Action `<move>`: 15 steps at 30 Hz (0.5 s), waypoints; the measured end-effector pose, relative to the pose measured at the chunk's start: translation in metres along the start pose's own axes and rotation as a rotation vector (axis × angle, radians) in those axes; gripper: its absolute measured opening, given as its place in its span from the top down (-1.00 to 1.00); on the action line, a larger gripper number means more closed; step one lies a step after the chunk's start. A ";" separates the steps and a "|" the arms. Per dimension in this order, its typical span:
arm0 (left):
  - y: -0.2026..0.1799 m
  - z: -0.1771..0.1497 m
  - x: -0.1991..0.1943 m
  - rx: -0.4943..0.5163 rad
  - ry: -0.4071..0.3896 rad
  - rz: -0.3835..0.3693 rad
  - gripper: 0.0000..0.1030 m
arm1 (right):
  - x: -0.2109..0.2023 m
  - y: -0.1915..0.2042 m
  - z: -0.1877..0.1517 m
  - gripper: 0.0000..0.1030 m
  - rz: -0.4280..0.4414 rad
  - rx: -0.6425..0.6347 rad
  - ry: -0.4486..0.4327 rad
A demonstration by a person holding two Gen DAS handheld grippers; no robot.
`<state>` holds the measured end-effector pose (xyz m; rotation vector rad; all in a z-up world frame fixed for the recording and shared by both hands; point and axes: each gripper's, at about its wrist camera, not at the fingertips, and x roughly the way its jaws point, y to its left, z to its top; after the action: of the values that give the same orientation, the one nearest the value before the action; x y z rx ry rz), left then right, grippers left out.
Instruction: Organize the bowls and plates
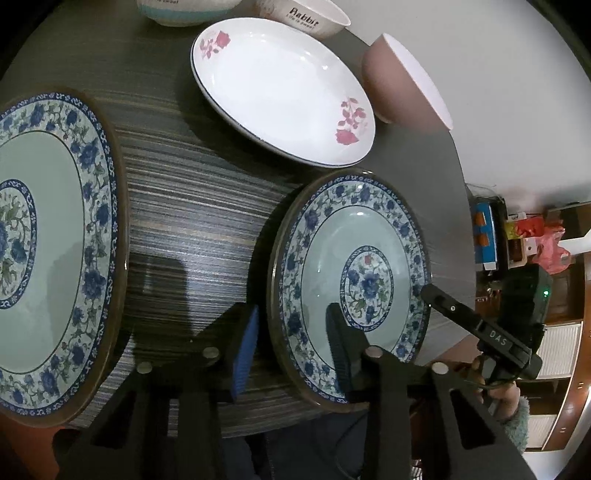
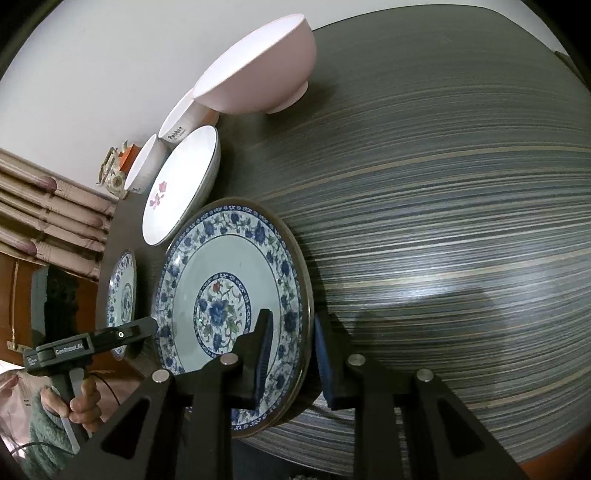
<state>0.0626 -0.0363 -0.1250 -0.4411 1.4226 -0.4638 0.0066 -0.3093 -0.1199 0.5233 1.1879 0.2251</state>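
A small blue-flowered plate (image 1: 351,288) (image 2: 225,291) lies near the front edge of the dark striped table (image 1: 192,206). My left gripper (image 1: 293,310) straddles its left rim. The blue outer pad (image 1: 247,347) stands a little off the rim, and the inner finger sits over the plate's face. My right gripper (image 2: 292,315) is shut on the opposite rim, one finger inside and one outside. That side of the plate looks slightly raised. A large blue-flowered plate (image 1: 48,240) (image 2: 123,291) lies further left.
At the back sit a white plate with pink roses (image 1: 280,88) (image 2: 184,184), a pink bowl (image 1: 402,81) (image 2: 258,66), a white "Rabbit" bowl (image 1: 306,18) (image 2: 184,122) and a teal-banded bowl (image 1: 181,11). Bare tabletop (image 2: 443,221) stretches to the right. A person's hands (image 2: 85,402) hold the grippers.
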 end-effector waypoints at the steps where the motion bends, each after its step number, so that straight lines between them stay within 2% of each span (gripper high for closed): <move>1: -0.001 0.000 0.003 0.000 0.003 0.001 0.45 | 0.000 0.000 0.000 0.56 -0.001 -0.002 0.000; 15: 0.000 0.002 0.005 0.010 0.009 0.009 0.56 | 0.004 -0.001 -0.002 0.71 -0.029 -0.003 0.009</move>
<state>0.0648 -0.0389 -0.1286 -0.4250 1.4304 -0.4657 0.0060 -0.3076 -0.1239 0.5024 1.2024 0.2048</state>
